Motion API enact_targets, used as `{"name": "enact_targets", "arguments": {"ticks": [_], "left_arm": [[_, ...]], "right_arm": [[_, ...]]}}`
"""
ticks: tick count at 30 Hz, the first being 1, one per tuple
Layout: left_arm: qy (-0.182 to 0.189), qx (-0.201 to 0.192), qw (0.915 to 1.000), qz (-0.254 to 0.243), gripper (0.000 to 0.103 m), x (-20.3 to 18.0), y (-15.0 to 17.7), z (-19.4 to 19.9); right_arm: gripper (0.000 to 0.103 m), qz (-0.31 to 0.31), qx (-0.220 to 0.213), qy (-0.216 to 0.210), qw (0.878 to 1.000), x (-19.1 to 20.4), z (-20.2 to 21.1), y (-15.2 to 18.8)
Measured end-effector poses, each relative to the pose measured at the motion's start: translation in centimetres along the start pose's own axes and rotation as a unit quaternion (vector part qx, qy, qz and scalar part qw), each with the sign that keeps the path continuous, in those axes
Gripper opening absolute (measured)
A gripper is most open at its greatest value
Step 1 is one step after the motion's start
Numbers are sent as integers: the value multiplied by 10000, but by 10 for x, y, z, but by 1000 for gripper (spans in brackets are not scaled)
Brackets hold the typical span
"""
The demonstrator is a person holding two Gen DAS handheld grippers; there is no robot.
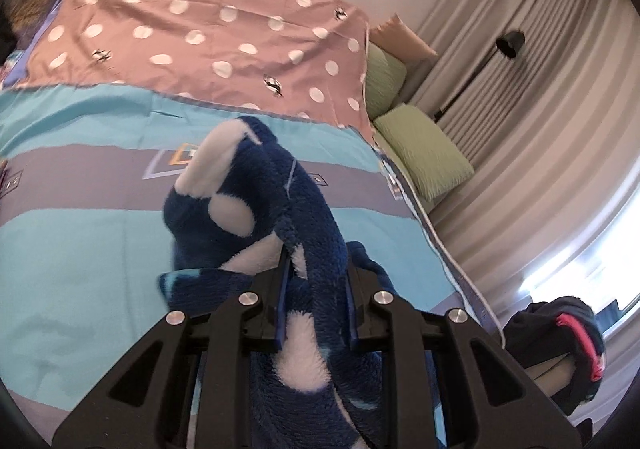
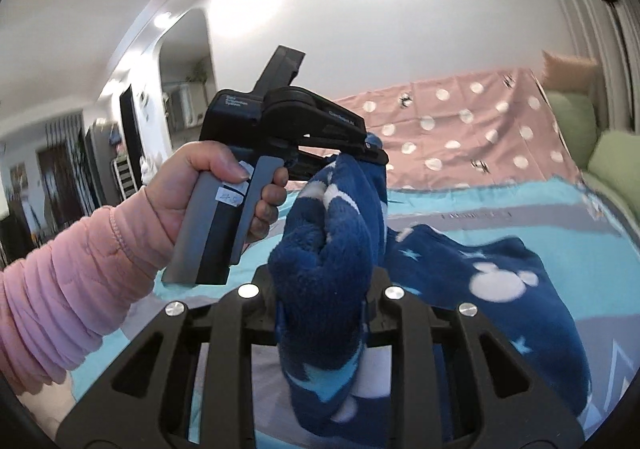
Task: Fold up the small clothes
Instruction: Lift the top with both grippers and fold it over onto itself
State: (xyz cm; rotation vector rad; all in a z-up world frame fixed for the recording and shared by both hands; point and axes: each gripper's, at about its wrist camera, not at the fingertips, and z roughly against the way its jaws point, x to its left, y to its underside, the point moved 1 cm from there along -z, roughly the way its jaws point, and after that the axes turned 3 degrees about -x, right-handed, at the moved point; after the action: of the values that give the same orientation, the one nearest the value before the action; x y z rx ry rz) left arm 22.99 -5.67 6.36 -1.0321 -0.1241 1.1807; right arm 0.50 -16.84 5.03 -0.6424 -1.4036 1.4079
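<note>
- The blue fleece garment (image 1: 308,233), dark blue with white blobs and pale blue stars, fills the middle of the left wrist view; it stands up in a bunched fold between the two fingers of the left gripper (image 1: 316,269), lifted off the bed.
- The left gripper's jaws stand narrow and both pads press into the fleece, so it has a firm pinch on the cloth.
- Behind it lies the bedspread (image 1: 80,233), turquoise and grey in bands, with a pink panel of white dots further back.
- Two green pillows (image 1: 424,153) lie at the bed's far right edge, near the striped curtain (image 1: 520,97); a dark bundle with a pink strap (image 1: 568,333) sits at the lower right.
- In the right wrist view the same blue fleece garment (image 2: 328,249) rises as a thick wad between the right gripper (image 2: 322,285) fingers, which are nearly closed and clamped on it.
- The rest of the cloth trails right and down onto the bedspread (image 2: 520,201).
- Across the frame a hand (image 2: 208,189) in a pink sleeve (image 2: 60,281) holds the handle of the left gripper (image 2: 376,153), whose tip also grips an upper edge of the garment.
</note>
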Motion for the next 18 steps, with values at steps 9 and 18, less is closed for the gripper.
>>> {"name": "enact_targets", "arguments": {"ticks": [9,18], "left_arm": [[-170,536,9966,-601,21,-80,6,-75],[-683,1101,9837,-1246,21,-136,33,-157]], "right_arm": [[25,-959,-149,145,9952,-80,34,11],[24,-2330,92,242,9721,-164,48,45]]}}
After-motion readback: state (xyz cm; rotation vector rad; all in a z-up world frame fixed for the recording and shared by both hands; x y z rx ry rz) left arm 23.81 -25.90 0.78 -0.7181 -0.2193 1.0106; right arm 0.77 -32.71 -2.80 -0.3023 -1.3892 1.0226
